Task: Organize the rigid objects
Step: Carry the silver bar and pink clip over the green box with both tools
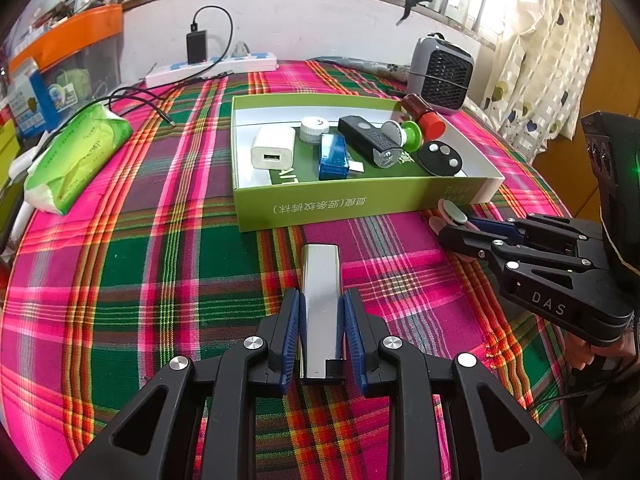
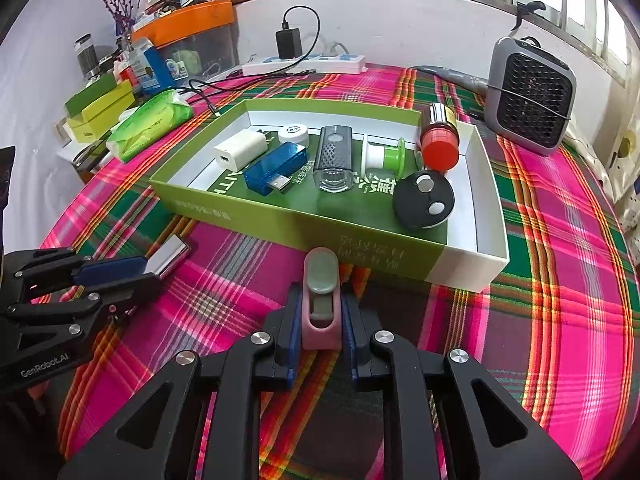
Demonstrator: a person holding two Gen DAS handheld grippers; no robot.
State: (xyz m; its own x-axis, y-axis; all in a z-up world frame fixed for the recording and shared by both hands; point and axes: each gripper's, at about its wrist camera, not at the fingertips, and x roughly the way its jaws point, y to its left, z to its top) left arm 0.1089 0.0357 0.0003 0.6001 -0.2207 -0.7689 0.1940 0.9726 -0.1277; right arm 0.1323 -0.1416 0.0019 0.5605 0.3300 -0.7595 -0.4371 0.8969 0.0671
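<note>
- Green cardboard tray (image 1: 360,204) on the plaid tablecloth (image 1: 120,280), open side up, near wall facing both grippers.
- Inside the tray, left to right in the left wrist view: white USB charger (image 1: 273,153), white round cap (image 1: 314,129), blue USB dongle (image 1: 333,157), black bike light (image 1: 370,141), green-and-white spool (image 1: 404,135), black round remote (image 1: 440,159); red-capped bottle (image 1: 424,115) leaning at the far right corner.
- Free floor in the tray: a strip along the near wall, in front of the charger and dongle.
- Open cloth between the tray's near wall and both grippers; a wide bare band of cloth to the tray's left, up to the green tissue pack (image 1: 76,156).
- Beyond the tray: grey fan heater (image 2: 530,96) by the far right corner, white power strip (image 2: 304,65) against the wall.
- Left gripper (image 1: 322,316): blue pads (image 1: 291,328) clamped on the long sides of a flat silver metal case (image 1: 320,300), the case pointing forward toward the tray, its far end just short of the near wall.
- Right gripper (image 2: 321,316): pads pressed on a pink clip with a grey-green lever (image 2: 321,292), tip close to the tray's near wall, near the right end.
- Both grippers level and near each other, well apart from the table's edge; whether the held items touch the cloth cannot be told.
</note>
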